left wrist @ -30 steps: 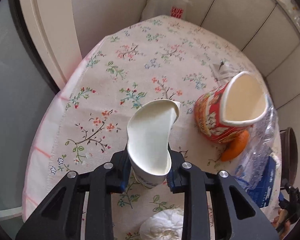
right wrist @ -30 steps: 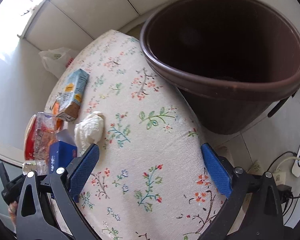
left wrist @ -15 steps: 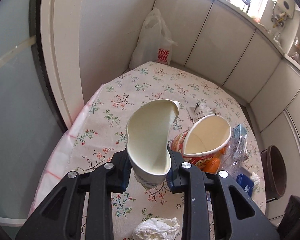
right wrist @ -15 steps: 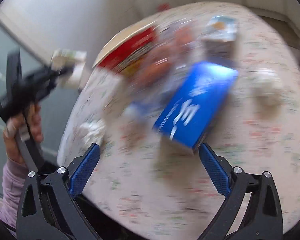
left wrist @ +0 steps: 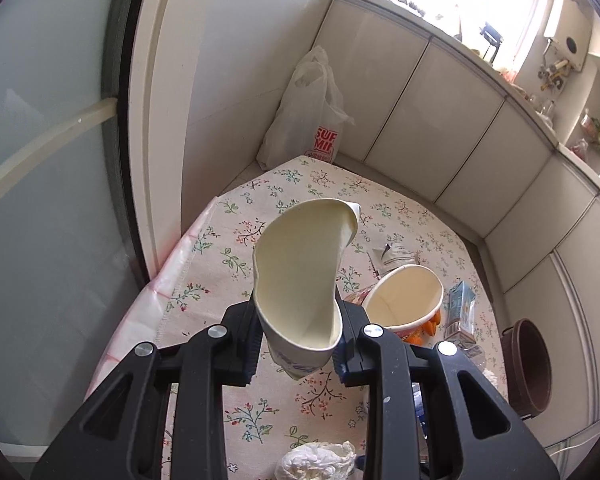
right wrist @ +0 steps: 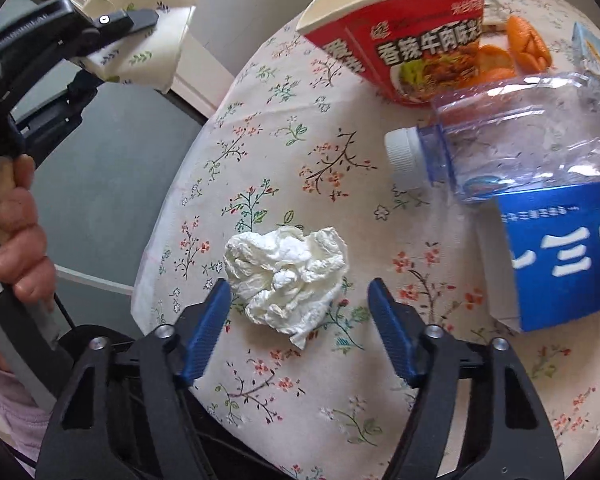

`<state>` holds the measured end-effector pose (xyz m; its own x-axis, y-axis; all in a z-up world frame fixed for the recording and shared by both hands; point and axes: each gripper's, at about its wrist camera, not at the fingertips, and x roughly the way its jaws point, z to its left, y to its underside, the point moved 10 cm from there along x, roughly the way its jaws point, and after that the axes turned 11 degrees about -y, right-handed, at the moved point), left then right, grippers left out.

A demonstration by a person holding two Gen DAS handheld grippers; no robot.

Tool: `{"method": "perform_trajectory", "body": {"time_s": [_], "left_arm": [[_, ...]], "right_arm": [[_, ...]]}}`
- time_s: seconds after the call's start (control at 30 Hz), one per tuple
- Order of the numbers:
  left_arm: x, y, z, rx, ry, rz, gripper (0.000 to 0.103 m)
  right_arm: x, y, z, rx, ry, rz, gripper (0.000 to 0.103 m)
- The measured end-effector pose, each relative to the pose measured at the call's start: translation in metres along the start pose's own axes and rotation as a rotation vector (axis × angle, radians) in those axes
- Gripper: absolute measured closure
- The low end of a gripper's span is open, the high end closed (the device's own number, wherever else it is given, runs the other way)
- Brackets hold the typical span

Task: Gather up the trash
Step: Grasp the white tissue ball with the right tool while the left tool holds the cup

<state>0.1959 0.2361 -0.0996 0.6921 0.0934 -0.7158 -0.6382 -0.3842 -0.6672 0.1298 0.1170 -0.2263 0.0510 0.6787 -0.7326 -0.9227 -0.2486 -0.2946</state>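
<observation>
Left gripper (left wrist: 298, 340) pinches crushed paper cup (left wrist: 304, 276) above floral table (right wrist: 300, 152). Right gripper (right wrist: 300, 320), fingers spread but just closing, straddles crumpled tissue (right wrist: 286, 276), pads not touching.

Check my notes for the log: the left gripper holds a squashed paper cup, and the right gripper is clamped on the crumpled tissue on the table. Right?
One thing is off. The right gripper is not clamped on the crumpled tissue: its jaws have just been closing, with the tissue between them, pads not pressing, as the right wrist view shows. The left gripper does hold the squashed paper cup.
</observation>
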Motion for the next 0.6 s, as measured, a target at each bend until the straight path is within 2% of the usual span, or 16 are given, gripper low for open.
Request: {"method": "perform_trajectory", "body": {"time_s": [0.1,0.13,0.2,0.3,0.43,0.6], "left_arm": [[0.0,0.0,0.002,-0.005,0.003,0.003,0.074],[-0.001,0.0,0.003,-0.006,0.003,0.002,0.074],[-0.001,-0.001,0.004,-0.01,0.003,0.002,0.074],[0.001,-0.001,0.006,-0.017,0.004,0.006,0.074],[0.004,0.001,0.004,-0.019,0.003,0.013,0.074],[0.004,0.001,0.001,-0.013,-0.006,0.008,0.074]], "right_arm": [[0.015,-0.005,0.005,0.0,-0.007,0.005,0.042],[0.019,-0.006,0.007,-0.006,-0.011,0.008,0.047],[0.022,-0.006,0.008,-0.021,-0.009,0.008,0.065],[0.025,-0.005,0.015,-0.055,-0.013,0.009,0.082],[0.022,-0.003,0.02,-0.106,0.011,-0.001,0.091],[0.005,-0.002,0.026,-0.148,0.005,-0.027,0.092]]}}
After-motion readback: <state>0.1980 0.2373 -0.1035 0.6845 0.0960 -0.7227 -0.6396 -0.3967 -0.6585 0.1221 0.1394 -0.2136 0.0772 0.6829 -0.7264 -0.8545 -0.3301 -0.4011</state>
